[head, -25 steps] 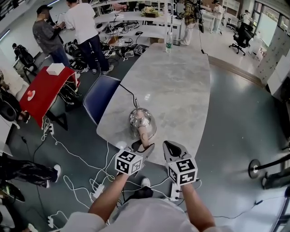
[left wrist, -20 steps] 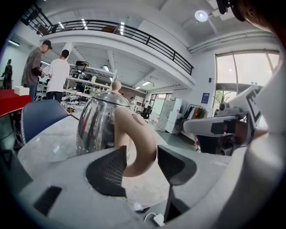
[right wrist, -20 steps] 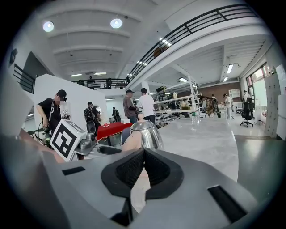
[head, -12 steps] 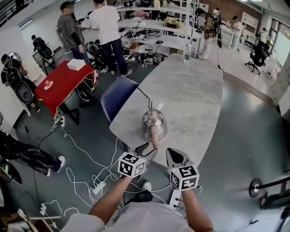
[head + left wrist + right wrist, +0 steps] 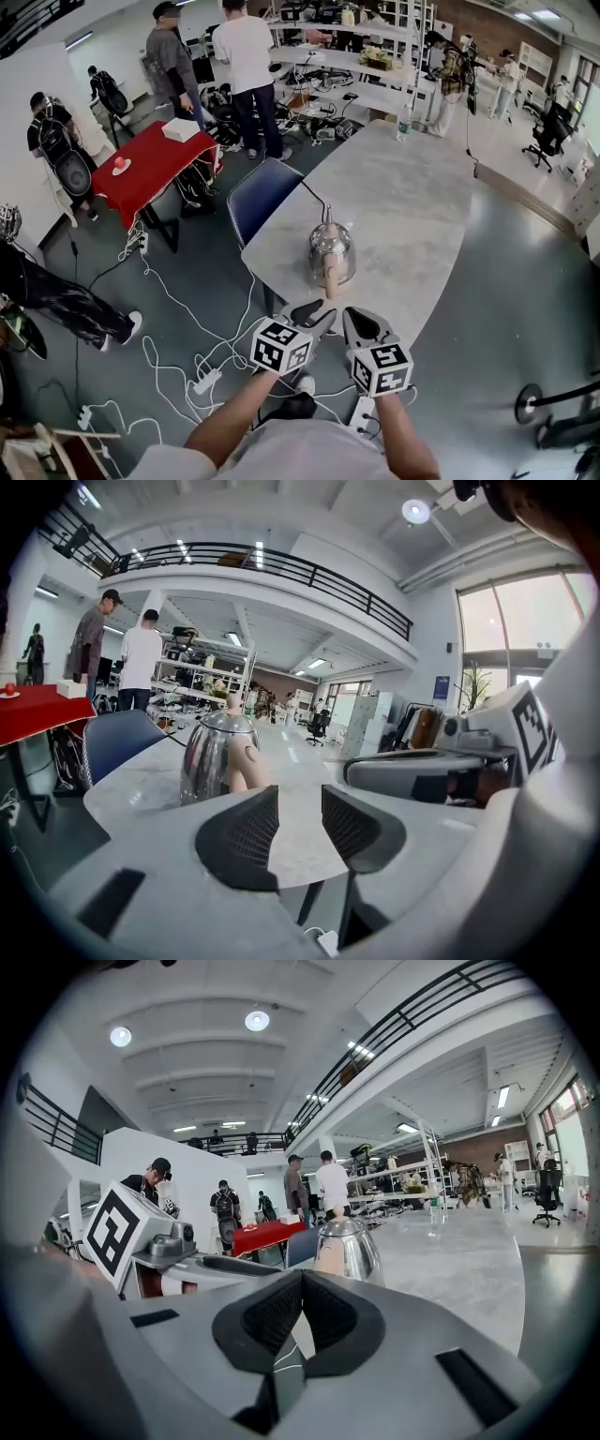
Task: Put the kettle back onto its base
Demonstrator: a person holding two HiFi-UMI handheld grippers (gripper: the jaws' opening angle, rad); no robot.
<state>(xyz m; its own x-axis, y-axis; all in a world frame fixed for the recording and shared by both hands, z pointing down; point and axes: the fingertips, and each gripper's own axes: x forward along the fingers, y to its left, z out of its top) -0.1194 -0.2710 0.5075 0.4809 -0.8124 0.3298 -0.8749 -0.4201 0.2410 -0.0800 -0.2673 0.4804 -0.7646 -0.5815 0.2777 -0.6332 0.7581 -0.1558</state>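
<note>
We face a long marble table in a busy workshop hall. Our left gripper hangs off its near edge, jaws closing on nothing. The kettle stands upright just inside that edge, seemingly seated, so our right gripper waits pressed together, empty.

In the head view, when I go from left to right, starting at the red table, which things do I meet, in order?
red table → blue chair → kettle → bottle → office chair
</note>
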